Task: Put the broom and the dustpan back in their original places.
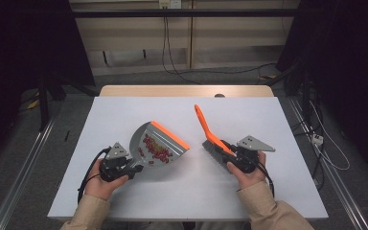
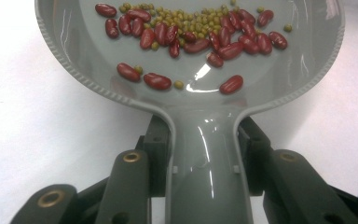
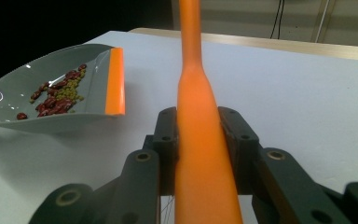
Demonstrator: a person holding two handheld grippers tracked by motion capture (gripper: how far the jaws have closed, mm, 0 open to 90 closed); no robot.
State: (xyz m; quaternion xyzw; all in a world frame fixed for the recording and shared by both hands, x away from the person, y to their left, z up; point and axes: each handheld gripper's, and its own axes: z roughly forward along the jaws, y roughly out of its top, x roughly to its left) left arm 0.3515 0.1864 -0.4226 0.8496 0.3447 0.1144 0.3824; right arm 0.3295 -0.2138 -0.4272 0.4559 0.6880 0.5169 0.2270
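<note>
White table in high view carries a grey dustpan at centre, brush at its 3 o'clock; left gripper view: left gripper pinches dustpan handle, red beans and green peas inside, far lip cut off; right gripper view: right gripper clamps orange brush handle, bristles hidden.

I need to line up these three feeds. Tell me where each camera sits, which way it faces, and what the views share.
High view: above the person's side, facing forward and down on the table; both forearms, left gripper, right gripper.
Left gripper view: on the left gripper, looking along its jaws into the dustpan.
Right gripper view: on the right gripper, looking along the brush.
Shared: dustpan with beans.
</note>
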